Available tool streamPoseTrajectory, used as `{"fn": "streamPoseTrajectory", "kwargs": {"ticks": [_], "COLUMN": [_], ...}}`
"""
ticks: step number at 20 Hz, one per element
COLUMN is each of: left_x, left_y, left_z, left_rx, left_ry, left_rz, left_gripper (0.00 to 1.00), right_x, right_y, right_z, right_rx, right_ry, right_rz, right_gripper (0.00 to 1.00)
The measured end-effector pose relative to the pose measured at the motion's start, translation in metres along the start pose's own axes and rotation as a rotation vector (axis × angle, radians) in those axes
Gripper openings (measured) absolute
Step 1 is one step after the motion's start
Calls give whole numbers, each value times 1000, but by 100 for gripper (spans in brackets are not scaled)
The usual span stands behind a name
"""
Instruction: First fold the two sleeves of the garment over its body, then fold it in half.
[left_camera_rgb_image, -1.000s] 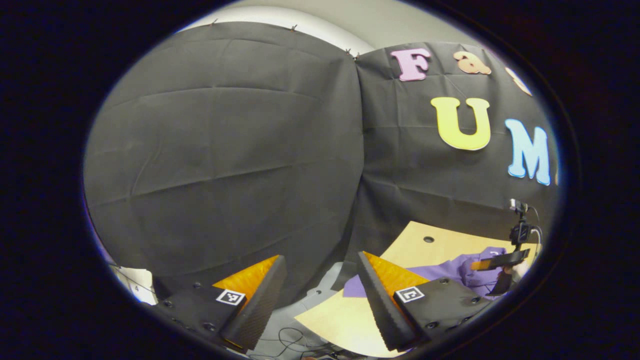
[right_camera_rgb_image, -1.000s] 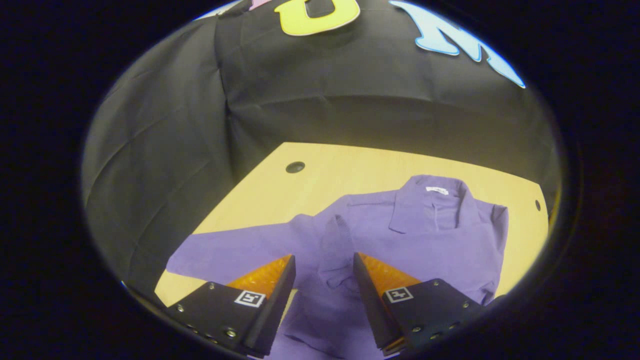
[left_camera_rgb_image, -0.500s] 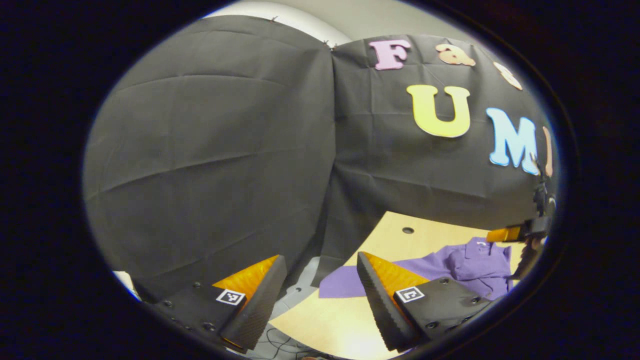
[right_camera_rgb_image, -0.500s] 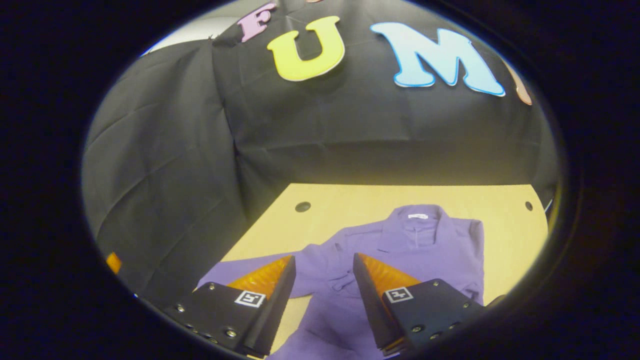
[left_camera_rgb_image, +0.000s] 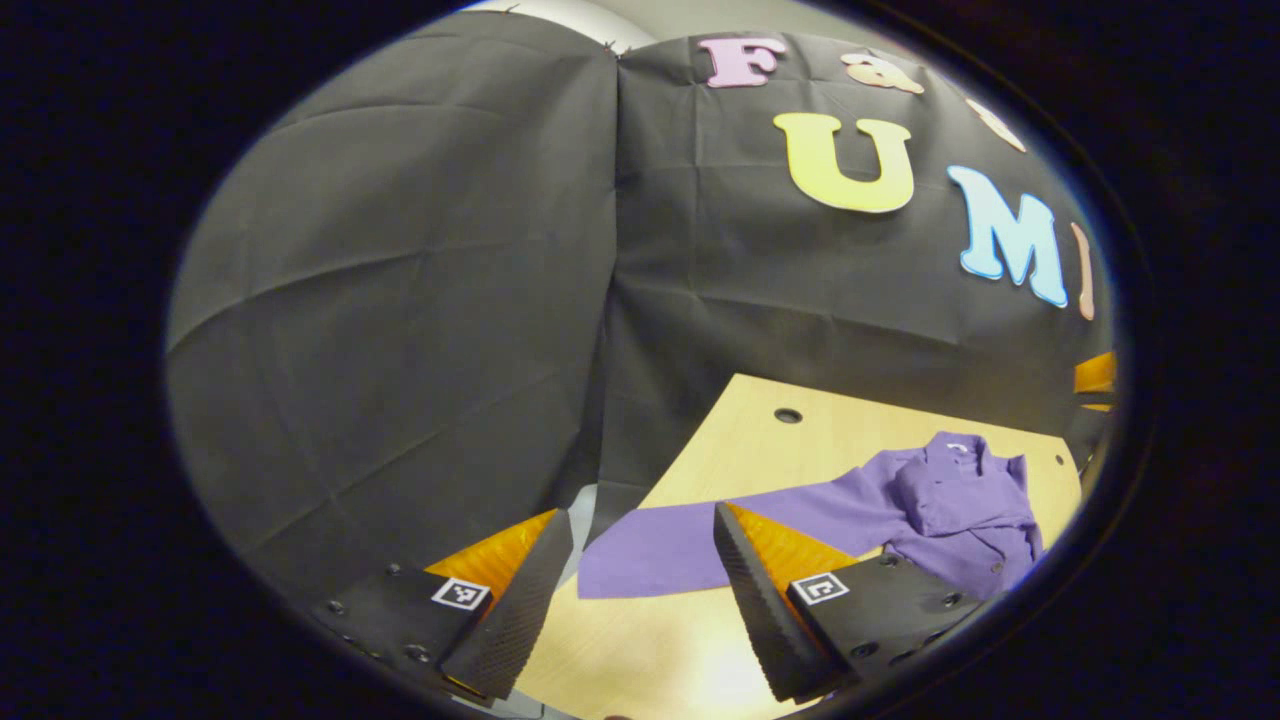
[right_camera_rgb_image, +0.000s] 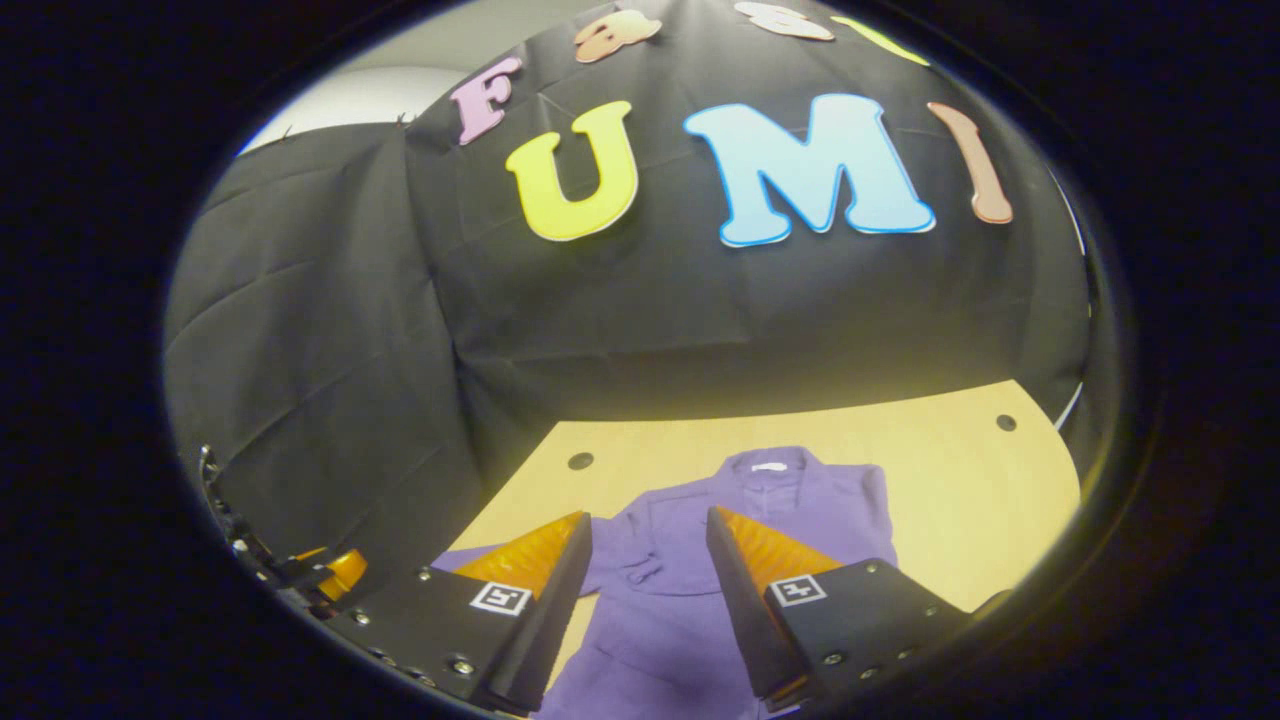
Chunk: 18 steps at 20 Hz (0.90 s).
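A purple collared shirt (right_camera_rgb_image: 790, 505) lies flat on the wooden table (right_camera_rgb_image: 960, 500), collar toward the far wall. One sleeve (right_camera_rgb_image: 640, 570) is laid across its body. The other sleeve (left_camera_rgb_image: 690, 540) stretches straight out toward the table's left edge. My right gripper (right_camera_rgb_image: 648, 520) is open, held above the shirt's near part with nothing between its fingers. My left gripper (left_camera_rgb_image: 638, 520) is open too, above the table's left end, and the outstretched sleeve's cuff lies below and just beyond it. The left gripper (right_camera_rgb_image: 330, 575) appears at the lower left of the right gripper view, and the right gripper (left_camera_rgb_image: 1095, 375) at the far right of the left gripper view.
The black cloth wall closes in the table at the back and on the left. Small round holes (left_camera_rgb_image: 787, 414) (right_camera_rgb_image: 1003, 422) mark the table's far corners. Bare wood (left_camera_rgb_image: 640, 650) lies in front of the outstretched sleeve.
The right gripper has drawn back and up from the shirt, still open. The left gripper has swung toward the table, bringing the outstretched sleeve between its fingers in view.
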<state>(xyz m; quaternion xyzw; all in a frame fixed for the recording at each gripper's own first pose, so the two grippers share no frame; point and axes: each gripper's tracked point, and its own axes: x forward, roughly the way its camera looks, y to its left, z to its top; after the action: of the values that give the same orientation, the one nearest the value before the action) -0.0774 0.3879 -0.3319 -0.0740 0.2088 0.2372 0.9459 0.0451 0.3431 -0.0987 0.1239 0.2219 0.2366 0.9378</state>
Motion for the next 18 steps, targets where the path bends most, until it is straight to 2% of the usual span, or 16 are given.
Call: {"fn": "streamPoseTrajectory", "kwargs": {"ticks": [8,12,17,18], "left_x": [88,124,135,133], "left_y": [-2,-4,-8,-9], "left_z": [-88,-119,-153,-149], "left_rx": [6,38,86,91], "left_ry": [216,275,343,324], "left_rz": [5,24,47,46], "left_gripper": [96,95,95,96], "right_x": [-56,-77,-93,-94], "right_y": [-51,-80,-107,-110], "right_z": [22,23,18,17], "right_rx": [58,60,93,100], "right_ry": [-57,-59,-50,-46], "right_rz": [-114,-180,-237,-244], "right_gripper": [71,71,71,71]}}
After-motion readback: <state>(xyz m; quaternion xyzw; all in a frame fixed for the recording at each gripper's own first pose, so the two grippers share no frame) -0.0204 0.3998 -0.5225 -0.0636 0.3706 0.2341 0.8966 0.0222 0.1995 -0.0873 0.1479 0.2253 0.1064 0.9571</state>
